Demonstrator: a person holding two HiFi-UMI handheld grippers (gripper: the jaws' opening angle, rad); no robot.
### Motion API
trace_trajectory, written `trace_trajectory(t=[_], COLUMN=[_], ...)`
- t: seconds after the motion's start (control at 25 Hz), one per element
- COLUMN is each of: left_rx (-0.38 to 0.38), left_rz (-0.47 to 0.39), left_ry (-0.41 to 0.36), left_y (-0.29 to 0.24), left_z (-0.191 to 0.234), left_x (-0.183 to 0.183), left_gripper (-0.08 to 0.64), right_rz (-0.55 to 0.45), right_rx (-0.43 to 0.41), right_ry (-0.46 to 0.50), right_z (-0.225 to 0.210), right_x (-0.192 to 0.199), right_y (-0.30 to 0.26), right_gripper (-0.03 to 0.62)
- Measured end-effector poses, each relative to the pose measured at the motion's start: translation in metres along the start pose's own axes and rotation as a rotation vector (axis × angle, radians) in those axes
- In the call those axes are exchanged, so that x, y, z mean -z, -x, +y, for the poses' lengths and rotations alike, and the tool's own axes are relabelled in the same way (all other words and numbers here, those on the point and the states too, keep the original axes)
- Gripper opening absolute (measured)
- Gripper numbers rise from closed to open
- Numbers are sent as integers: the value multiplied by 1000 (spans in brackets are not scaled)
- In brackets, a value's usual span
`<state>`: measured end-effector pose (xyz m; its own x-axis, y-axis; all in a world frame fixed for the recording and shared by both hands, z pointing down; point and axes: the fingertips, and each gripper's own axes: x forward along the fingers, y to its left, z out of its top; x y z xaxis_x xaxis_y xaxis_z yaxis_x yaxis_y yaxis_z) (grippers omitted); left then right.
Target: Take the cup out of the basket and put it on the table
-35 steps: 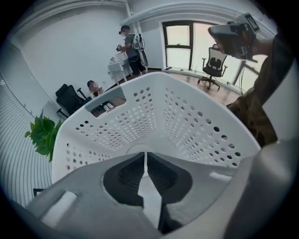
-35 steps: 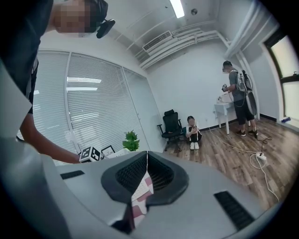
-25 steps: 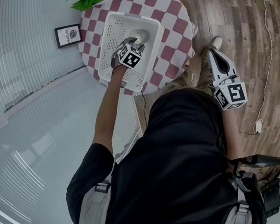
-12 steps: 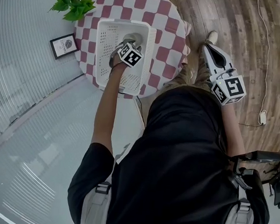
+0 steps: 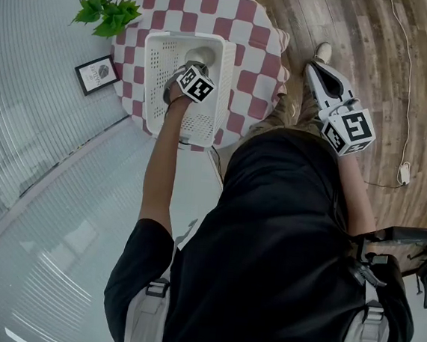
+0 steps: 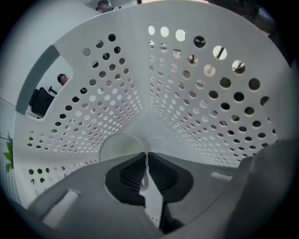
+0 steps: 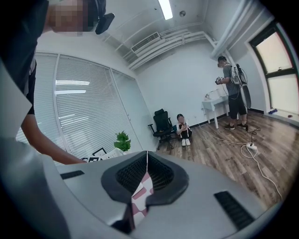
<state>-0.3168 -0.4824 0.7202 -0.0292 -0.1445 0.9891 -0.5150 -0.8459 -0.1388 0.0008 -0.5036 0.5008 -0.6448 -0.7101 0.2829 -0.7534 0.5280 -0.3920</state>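
Observation:
A white cup (image 5: 204, 53) stands at the far end of the white perforated basket (image 5: 155, 86). My left gripper (image 5: 195, 73) points straight down into the basket over the cup. In the left gripper view its jaws have just been closing, and the left gripper (image 6: 146, 156) now pinches the thin white rim of the cup (image 6: 117, 147) between its pads. My right gripper (image 5: 314, 66) hangs off the table's right side above the wooden floor. In the right gripper view, the right gripper (image 7: 147, 154) is shut with nothing in it.
The basket sits on a round table with a red-and-white checked cloth (image 5: 250, 27). A green plant (image 5: 105, 12) and a small framed picture (image 5: 95, 74) lie left of the table. A white cable (image 5: 402, 87) runs over the floor. People (image 7: 233, 93) are across the room.
My left gripper has sunk a little lower into the basket, onto the cup. The right gripper has stayed where it was.

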Motion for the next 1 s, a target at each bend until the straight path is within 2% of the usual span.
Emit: trace_trajectory(t=[1.0], left_rx=[-39], left_rz=[-96], left_ry=[87], left_y=[10], left_z=[-2], left_x=[13], left_gripper=[25], right_rz=[20], right_rx=[-66], right_ry=[65], right_z=[30], right_x=[-6], right_y=[-18], right_gripper=[12])
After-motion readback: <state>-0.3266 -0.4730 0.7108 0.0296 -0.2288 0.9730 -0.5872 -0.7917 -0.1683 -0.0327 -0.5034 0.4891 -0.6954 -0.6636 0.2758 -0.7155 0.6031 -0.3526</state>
